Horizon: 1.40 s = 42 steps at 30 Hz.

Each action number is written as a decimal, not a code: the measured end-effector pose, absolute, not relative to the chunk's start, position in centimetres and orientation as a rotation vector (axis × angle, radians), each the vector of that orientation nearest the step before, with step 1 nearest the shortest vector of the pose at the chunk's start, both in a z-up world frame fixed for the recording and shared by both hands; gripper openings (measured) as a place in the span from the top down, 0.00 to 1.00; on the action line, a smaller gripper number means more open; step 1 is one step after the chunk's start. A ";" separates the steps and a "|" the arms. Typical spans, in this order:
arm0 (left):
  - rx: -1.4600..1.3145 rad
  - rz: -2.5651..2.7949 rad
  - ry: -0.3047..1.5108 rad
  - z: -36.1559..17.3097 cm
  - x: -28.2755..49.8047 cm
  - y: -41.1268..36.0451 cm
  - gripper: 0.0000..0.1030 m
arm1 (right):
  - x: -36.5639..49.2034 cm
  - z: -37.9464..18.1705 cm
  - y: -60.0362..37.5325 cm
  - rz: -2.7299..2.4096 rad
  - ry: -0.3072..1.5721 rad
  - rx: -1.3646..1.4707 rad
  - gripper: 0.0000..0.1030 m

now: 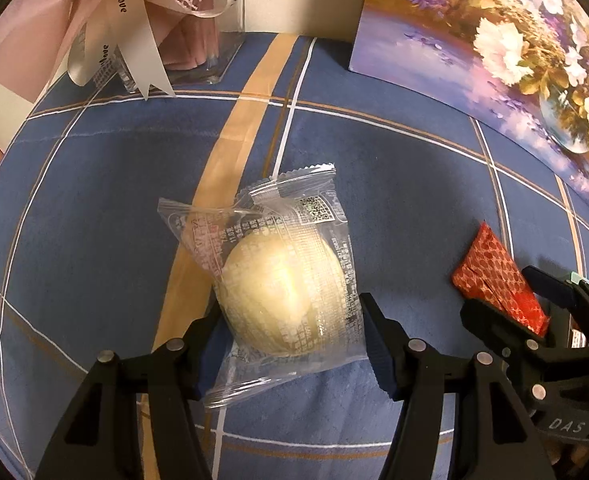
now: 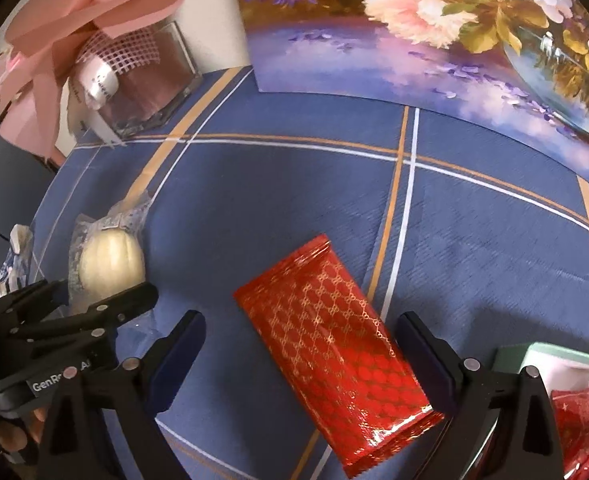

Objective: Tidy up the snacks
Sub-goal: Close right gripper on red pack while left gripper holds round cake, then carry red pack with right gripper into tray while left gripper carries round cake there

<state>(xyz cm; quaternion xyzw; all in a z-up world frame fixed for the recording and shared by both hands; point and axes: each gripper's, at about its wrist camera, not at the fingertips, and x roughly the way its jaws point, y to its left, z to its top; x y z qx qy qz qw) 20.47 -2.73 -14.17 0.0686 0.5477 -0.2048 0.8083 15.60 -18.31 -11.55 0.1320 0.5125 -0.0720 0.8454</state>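
"Sweet love" is printed in black script on the white ribbon (image 1: pixel 142 36) tied around the clear box (image 1: pixel 198 56) at the far left of the blue checked cloth (image 1: pixel 394 168). "DAS" can be read on the right gripper (image 1: pixel 534 304) in the left wrist view, and "GenRo" on the left gripper (image 2: pixel 106 292) in the right wrist view. A QR code and dense small print, too fine to read, are seen on the clear-wrapped pastry (image 1: pixel 278 280). The pastry is flanked by the left gripper's spread jaws, its long axis running away and slightly left. The red gold-patterned packet (image 2: pixel 334 348) is bracketed by the right gripper's open jaws, ungripped, its length slanting away toward the left. A floral painting (image 2: pixel 434 40) is propped behind.
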 end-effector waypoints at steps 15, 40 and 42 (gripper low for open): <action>0.134 -0.475 1.166 -14.3 20.6 -1.9 0.39 | 14.9 -11.6 -16.0 -0.102 1.101 0.218 0.21; 0.105 -0.447 1.110 -14.0 19.5 -1.0 0.45 | 13.5 -10.5 -18.4 -0.192 1.012 0.229 0.52; 0.090 -0.448 1.105 -13.9 19.4 -0.7 0.47 | 13.2 -9.8 -18.6 -0.192 0.992 0.244 0.52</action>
